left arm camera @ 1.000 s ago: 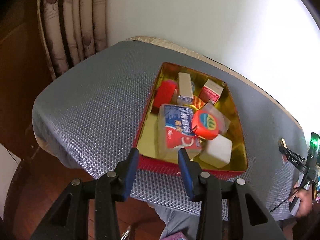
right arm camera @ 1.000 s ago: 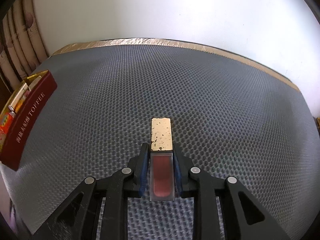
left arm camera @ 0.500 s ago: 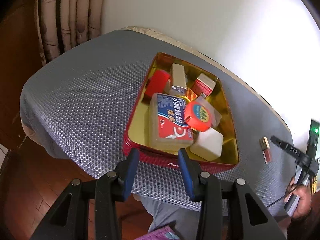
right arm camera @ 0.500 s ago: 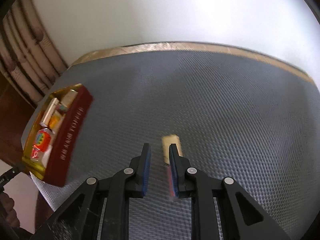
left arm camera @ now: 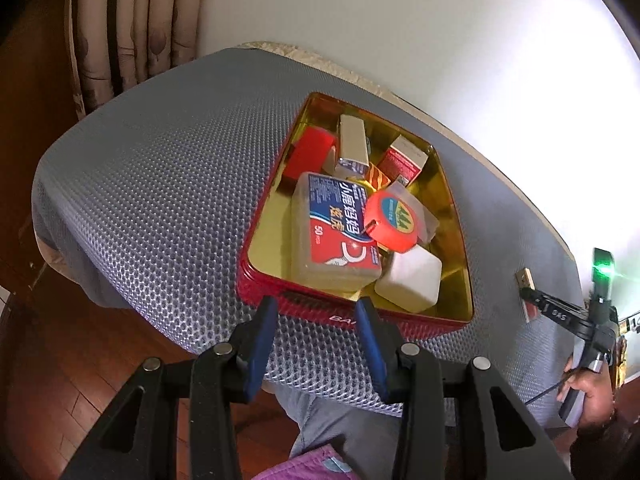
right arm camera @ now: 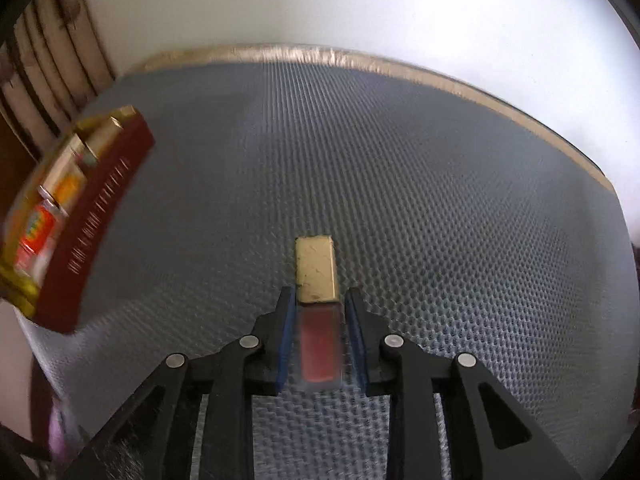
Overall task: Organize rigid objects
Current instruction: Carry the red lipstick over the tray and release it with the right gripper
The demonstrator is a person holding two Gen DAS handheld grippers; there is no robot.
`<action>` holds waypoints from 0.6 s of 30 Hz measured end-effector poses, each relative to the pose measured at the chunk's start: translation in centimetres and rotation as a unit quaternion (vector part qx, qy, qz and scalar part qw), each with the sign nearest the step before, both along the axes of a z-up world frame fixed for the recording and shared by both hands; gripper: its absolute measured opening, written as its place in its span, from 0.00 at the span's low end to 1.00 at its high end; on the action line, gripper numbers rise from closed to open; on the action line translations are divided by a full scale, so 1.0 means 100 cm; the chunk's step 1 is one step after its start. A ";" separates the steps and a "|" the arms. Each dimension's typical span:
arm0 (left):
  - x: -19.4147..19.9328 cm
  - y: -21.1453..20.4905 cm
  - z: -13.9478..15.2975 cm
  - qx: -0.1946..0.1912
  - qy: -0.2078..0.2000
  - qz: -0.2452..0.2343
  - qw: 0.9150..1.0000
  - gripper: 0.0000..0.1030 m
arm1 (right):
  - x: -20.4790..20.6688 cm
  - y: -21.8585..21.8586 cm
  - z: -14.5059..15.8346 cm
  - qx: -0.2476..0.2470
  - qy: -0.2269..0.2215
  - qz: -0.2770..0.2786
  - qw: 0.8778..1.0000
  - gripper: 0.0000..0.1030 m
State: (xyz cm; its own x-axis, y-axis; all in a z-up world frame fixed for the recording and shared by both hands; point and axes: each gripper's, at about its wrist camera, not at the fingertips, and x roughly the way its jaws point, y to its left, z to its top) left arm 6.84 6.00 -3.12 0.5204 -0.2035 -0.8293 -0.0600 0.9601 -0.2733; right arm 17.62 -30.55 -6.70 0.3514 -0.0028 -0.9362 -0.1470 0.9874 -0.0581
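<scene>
Right gripper (right arm camera: 316,336): we grip the lip gloss tube (right arm camera: 318,312) over the table's (right arm camera: 440,200) near edge.
Left gripper (left arm camera: 316,344): we hold it narrowly parted, nothing inside.
Red tin (left arm camera: 456,216): near the table's left edge.

It looked like a room in a home: patterned curtains (left arm camera: 120,32) hung beside a plain white wall (left arm camera: 400,20), the floor (left arm camera: 80,360) was reddish wood, and the bench (left arm camera: 160,184) wore a grey honeycomb mat.
</scene>
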 end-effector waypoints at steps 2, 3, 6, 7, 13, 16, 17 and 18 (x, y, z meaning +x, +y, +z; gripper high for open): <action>-0.001 -0.003 0.000 0.008 -0.003 -0.002 1.000 0.40 | -0.001 0.000 -0.004 0.002 0.006 0.008 1.000 0.19; -0.001 -0.004 0.000 0.012 -0.005 -0.002 1.000 0.40 | -0.002 0.002 -0.004 -0.002 0.005 0.018 1.000 0.19; -0.001 -0.005 0.001 0.017 -0.008 -0.002 1.000 0.40 | -0.005 0.005 0.006 0.006 -0.007 0.029 1.000 0.18; -0.001 -0.004 0.001 0.015 -0.007 -0.002 1.000 0.40 | -0.006 0.006 0.012 0.022 -0.013 0.029 0.999 0.18; 0.002 0.003 -0.002 -0.007 0.004 0.005 1.000 0.40 | 0.001 0.046 0.064 0.130 -0.036 0.054 0.989 0.18; 0.003 0.009 -0.003 -0.019 0.011 0.016 1.000 0.40 | 0.013 0.078 0.072 0.172 -0.030 0.073 0.982 0.18; 0.003 0.011 -0.002 -0.022 0.012 0.018 1.000 0.41 | 0.012 0.091 0.071 0.184 -0.026 0.077 0.980 0.18; 0.003 0.013 -0.001 -0.025 0.012 0.021 0.999 0.43 | 0.016 0.102 0.071 0.197 -0.021 0.082 0.977 0.18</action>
